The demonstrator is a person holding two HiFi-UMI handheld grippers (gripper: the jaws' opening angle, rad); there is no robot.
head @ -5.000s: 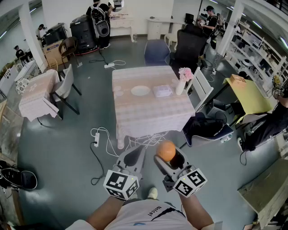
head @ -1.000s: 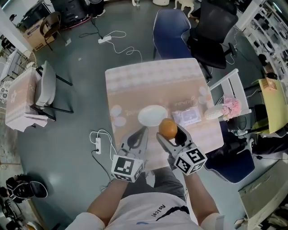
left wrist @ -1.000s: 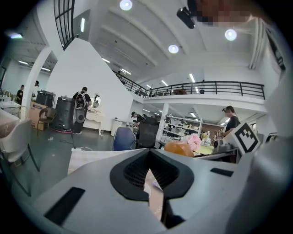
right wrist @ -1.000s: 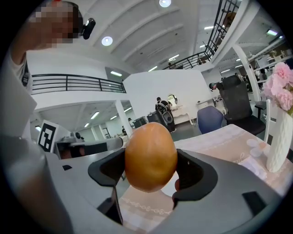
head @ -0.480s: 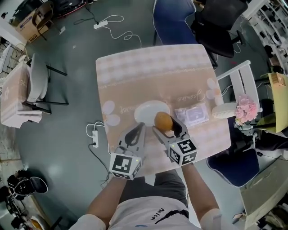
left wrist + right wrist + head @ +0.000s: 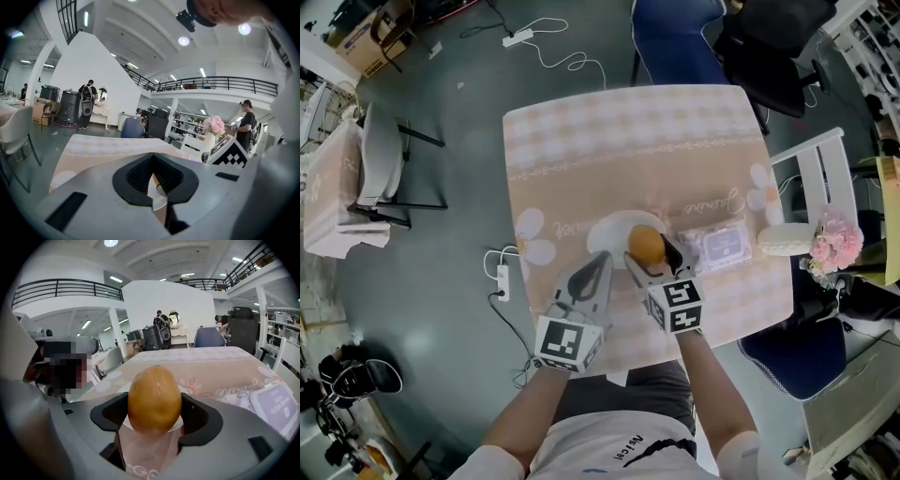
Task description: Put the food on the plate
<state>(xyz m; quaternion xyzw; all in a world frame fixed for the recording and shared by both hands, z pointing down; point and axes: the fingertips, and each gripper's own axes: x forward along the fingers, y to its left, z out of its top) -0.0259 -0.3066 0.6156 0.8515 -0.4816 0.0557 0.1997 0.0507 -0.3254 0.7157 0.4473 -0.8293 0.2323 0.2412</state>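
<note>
An orange, egg-shaped piece of food (image 6: 647, 244) is held between the jaws of my right gripper (image 6: 650, 251), which is shut on it. It hangs over the near right part of a white plate (image 6: 607, 231) on the beige checked table (image 6: 581, 141). In the right gripper view the food (image 6: 154, 398) fills the gap between the jaws, with the tablecloth beyond. My left gripper (image 6: 598, 267) is just left of the right one, at the plate's near edge. Its jaws are shut with nothing in them. In the left gripper view a bit of the plate (image 6: 157, 196) shows through the jaws.
A packet of tissues (image 6: 727, 242) lies right of the plate, and a white vase with pink flowers (image 6: 811, 239) stands at the table's right edge. A blue chair (image 6: 675, 42) and a white chair (image 6: 811, 164) flank the table. A power strip (image 6: 503, 278) lies on the floor.
Over five seconds I have come from some way off to stand over the table. The right gripper has carried the food forward, over the plate. The left gripper stays shut beside it.
</note>
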